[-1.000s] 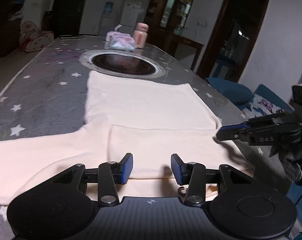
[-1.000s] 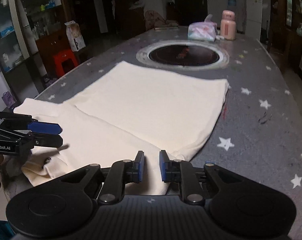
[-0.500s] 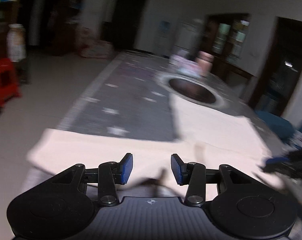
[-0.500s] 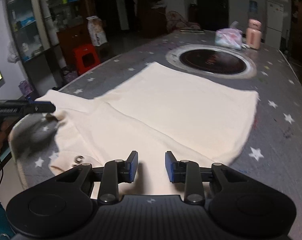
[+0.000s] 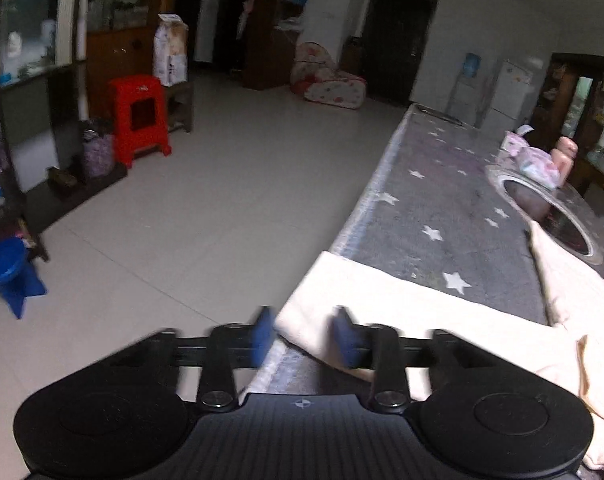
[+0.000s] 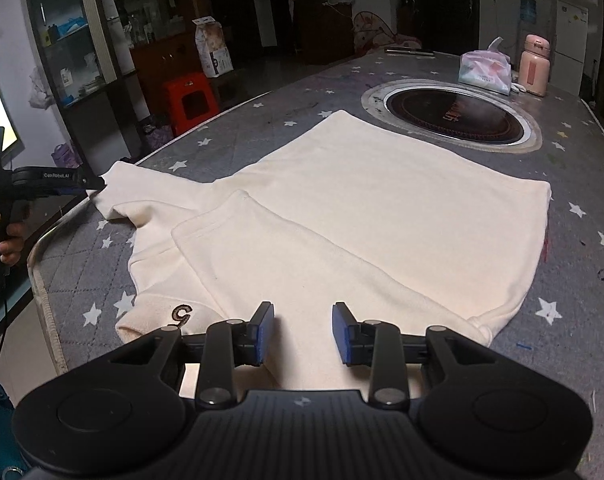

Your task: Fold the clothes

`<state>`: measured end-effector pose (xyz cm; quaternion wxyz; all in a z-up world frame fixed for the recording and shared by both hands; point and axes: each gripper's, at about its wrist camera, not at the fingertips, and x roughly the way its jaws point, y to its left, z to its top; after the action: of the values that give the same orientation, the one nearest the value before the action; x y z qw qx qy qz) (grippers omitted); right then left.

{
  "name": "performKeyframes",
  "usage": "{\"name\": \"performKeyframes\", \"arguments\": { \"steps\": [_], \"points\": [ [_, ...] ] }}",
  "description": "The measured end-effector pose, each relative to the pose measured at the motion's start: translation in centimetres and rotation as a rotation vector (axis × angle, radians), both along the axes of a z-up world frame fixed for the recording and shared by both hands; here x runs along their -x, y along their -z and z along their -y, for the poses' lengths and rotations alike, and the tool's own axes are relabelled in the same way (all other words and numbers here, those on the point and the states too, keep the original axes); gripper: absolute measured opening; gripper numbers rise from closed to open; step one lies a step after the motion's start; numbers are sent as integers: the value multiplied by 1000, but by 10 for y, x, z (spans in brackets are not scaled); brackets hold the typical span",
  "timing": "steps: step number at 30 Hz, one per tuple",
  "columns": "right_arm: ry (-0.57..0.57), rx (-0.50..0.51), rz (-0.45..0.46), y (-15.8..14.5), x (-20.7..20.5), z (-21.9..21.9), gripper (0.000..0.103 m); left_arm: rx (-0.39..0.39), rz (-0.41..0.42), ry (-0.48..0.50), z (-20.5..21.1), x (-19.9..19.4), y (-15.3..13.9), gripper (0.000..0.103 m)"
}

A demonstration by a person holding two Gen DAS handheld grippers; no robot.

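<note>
Table (image 6: 574, 184) (starry cover) bears sweater (image 6: 342, 220).

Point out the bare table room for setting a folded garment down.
Free: the starred tablecloth right of the cream shirt, and the strip between its sleeve and the round hob. Crowded: behind the hob, with the tissue pack and pink bottle.

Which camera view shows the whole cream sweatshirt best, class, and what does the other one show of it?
The right wrist view: the cream sweatshirt lies spread across the star-patterned table, body and both sleeves visible. The left wrist view shows only its outstretched sleeve end at the table edge and a strip of the body.
</note>
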<state>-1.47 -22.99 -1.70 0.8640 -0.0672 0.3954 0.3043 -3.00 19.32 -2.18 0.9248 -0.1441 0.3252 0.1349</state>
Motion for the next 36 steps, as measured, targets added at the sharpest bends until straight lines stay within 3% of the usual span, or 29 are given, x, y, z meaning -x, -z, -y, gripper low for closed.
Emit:
{"name": "performKeyframes", "arguments": {
  "steps": [1, 4, 14, 17, 21, 28, 36],
  "points": [
    [1, 1, -1, 0, 0, 0, 32, -15, 5, 0, 0, -1, -1, 11],
    [-2, 3, -4, 1, 0, -1, 34, -54, 32, 17, 0, -11, -8, 6],
    [-3, 8, -10, 3, -1, -2, 36, -148, 138, 83, 16, -56, -31, 6],
    [-9, 14, -5, 1, -2, -4, 36, -122, 118, 81, 12, -66, -27, 5],
    [-31, 12, 4, -4, -4, -9, 36, -82, 188, 132, 20, -60, -45, 5],
    [-30, -9, 13, -6, -6, -9, 36, -34, 306, 304, 65, -49, -87, 5],
    [24, -50, 41, -15, 3, 15, 36, 51, 379, 596, 164, -34, -109, 5]
  ]
}}
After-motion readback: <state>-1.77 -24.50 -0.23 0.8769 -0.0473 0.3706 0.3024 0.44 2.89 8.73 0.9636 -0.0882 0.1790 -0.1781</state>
